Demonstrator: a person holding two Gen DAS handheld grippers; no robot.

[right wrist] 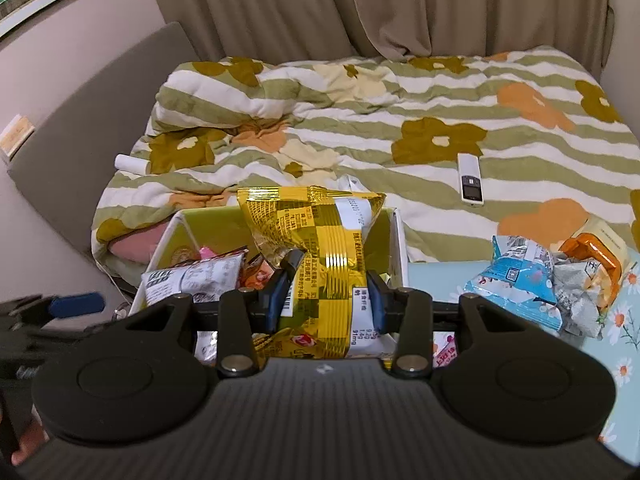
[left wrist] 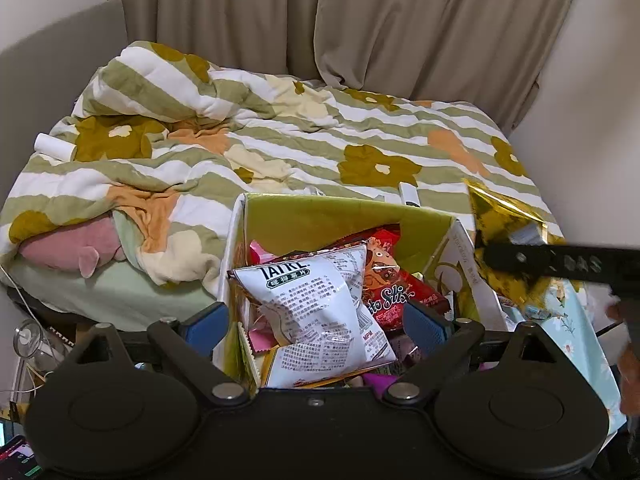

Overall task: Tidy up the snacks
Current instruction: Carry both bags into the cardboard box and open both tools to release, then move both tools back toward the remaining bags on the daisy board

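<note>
A white box with a green lining (left wrist: 320,204) stands at the bed's edge, holding several snack packs. A white bag with black print (left wrist: 316,300) lies on top of them, over a red bag (left wrist: 396,292). My left gripper (left wrist: 316,322) is open just above the box, its blue pads wide on either side of the white bag and not pressing it. My right gripper (right wrist: 326,300) is shut on a gold-and-yellow snack bag (right wrist: 320,232) and holds it upright over the box (right wrist: 176,232). In the left wrist view that gold bag (left wrist: 504,216) hangs at the box's right side.
Beyond the box is a bed with a striped, flowered quilt (right wrist: 360,120); a white remote (right wrist: 470,178) lies on it. To the right, a light blue floral tablecloth (right wrist: 440,280) carries a blue snack pack (right wrist: 520,280), crumpled wrappers and an orange-handled item (right wrist: 592,264). Curtains hang behind.
</note>
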